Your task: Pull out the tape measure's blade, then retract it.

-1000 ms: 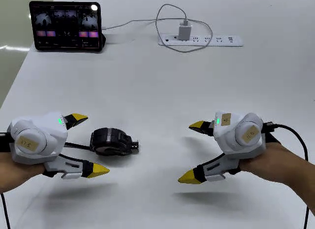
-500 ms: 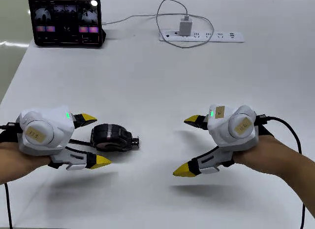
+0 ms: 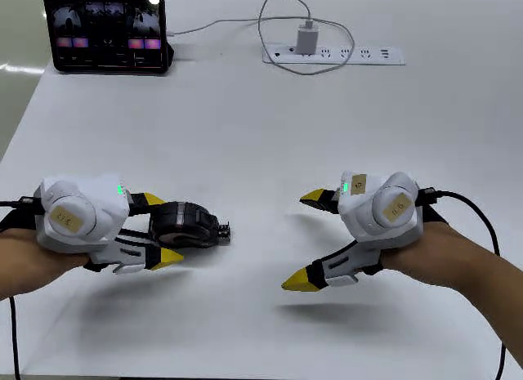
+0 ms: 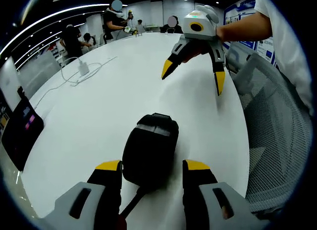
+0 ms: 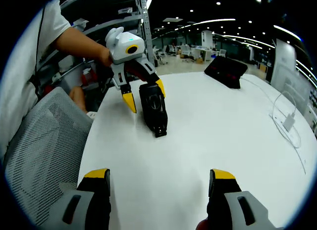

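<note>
Left gripper view shows parted left claw [image 4: 153, 165] flanking the tape measure [image 4: 150, 151].

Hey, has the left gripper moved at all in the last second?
Yes. The left gripper has advanced toward the tape measure, which has stayed put, and its open jaws now flank it.

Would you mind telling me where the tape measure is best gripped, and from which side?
Best guess: grip the tape measure across the middle of its black case, coming from its rear end, as the left gripper is placed, jaws open either side. That leaves the blade end, which points toward the right gripper, free for pulling.
</note>
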### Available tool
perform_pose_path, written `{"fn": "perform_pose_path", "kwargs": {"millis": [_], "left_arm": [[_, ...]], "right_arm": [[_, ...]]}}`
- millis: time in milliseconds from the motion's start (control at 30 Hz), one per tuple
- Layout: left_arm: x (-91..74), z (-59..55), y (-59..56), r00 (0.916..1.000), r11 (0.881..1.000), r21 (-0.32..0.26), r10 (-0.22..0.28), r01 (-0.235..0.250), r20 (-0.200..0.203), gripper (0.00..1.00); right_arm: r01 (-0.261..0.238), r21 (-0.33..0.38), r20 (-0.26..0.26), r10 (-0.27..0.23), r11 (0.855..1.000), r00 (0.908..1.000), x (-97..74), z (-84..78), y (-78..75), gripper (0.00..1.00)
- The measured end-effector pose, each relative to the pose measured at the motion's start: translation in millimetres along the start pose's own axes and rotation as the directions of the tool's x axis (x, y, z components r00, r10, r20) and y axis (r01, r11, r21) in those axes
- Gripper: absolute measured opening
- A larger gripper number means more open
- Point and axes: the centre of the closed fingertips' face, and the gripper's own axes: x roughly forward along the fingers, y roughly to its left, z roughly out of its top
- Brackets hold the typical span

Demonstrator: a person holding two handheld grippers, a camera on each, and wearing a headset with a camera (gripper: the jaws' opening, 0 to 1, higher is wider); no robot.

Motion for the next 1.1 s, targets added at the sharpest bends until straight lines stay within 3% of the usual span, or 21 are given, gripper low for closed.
{"fn": "perform_pose_path", "kwargs": {"millis": [667,1100], "left_arm": [[0.6,-3.8,5.4,0.9998,1.0,0.019,-0.011,0.012,-0.015,0.31],[2.8,-4.5,6.0,0.9989,0.999,0.03,-0.034,0.035,-0.031,0.28]], "right_arm": [[-0.011,-0.006,-0.002,0.011,1.0,0.9999,4.6,3.0,0.3,0.8],[-0.017,-0.024,0.003,0.017,1.0,0.9999,8.3,7.8,-1.8,0.77]]}}
